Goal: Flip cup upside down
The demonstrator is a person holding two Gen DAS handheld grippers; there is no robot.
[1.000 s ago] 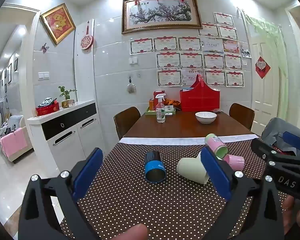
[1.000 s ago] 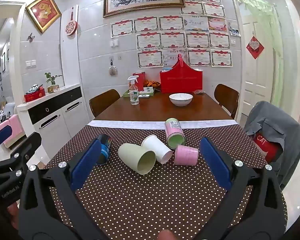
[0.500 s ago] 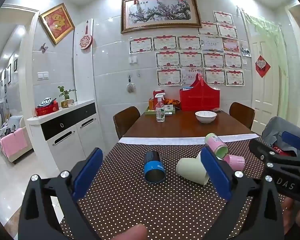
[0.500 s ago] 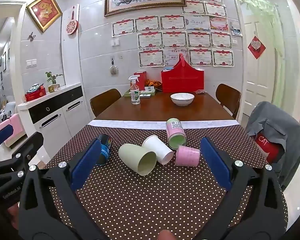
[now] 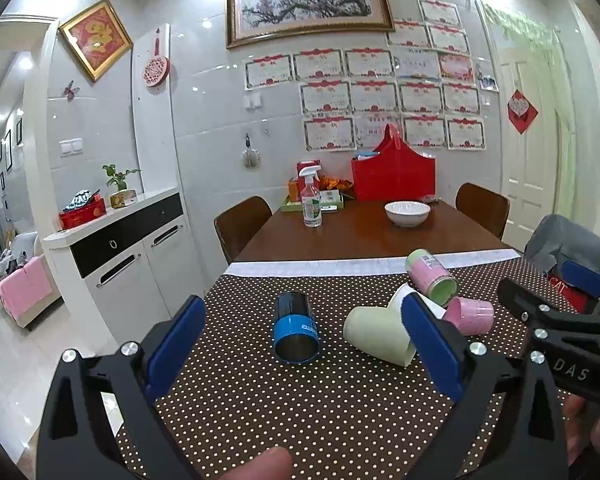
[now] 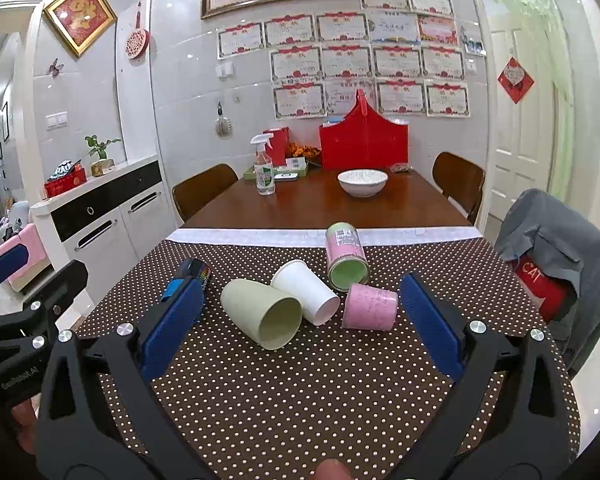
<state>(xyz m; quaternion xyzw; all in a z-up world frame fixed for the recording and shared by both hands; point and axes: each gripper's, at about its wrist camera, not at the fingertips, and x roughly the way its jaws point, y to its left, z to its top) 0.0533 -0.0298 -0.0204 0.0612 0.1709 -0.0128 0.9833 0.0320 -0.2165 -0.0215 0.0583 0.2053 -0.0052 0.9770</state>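
Several cups lie on their sides on the dotted brown tablecloth (image 6: 300, 392). A pale green cup (image 6: 262, 314) lies mouth toward me, beside a white cup (image 6: 306, 291), a pink cup (image 6: 370, 307) and a pink-and-green can-shaped cup (image 6: 346, 256). A black-and-blue cup (image 5: 295, 328) lies to the left; it also shows in the right wrist view (image 6: 194, 274). My left gripper (image 5: 304, 344) is open and empty, short of the blue cup. My right gripper (image 6: 300, 320) is open and empty, short of the pale green cup (image 5: 378, 336).
Beyond the cloth, the wooden table (image 6: 320, 208) holds a white bowl (image 6: 363, 182), a spray bottle (image 6: 263, 168) and a red basket (image 6: 364, 142). Chairs stand around it; a grey jacket (image 6: 556, 248) hangs on the right one. A white cabinet (image 5: 128, 248) stands left.
Both grippers have drifted very slightly; the cups have not moved and both jaws stay open.
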